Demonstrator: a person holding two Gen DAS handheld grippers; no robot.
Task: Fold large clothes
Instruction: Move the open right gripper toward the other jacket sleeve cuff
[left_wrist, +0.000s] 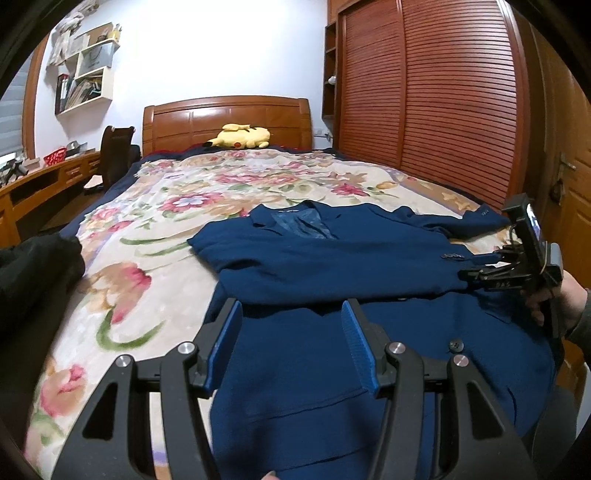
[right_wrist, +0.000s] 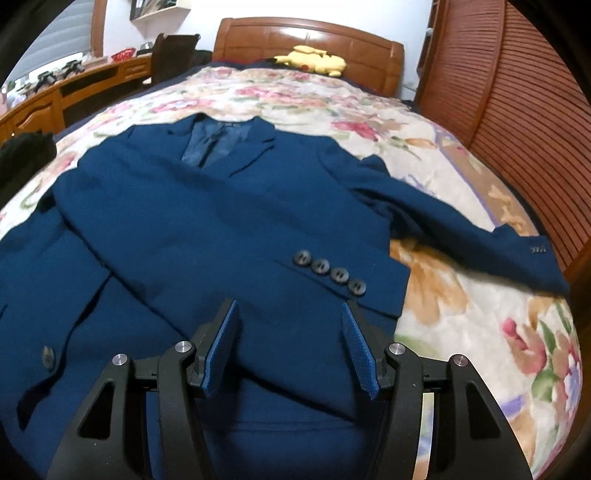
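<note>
Jacket (right_wrist: 207, 221), navy, lies front-up on the floral bed cover (right_wrist: 461, 314), directly ahead of and beneath both tongs. One sleeve is folded across its chest, cuff buttons (right_wrist: 328, 272) just beyond the right tongs (right_wrist: 290, 347). Right tongs: parted, gripping nothing. Left tongs (left_wrist: 291, 347): likewise parted and empty above the hem.

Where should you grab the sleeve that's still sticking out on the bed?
Probably at its cuff, coming from the wardrobe side. The sleeve lies flat, stretched away from the jacket, with its end free on the blanket, so the open right gripper could pinch it there.
</note>
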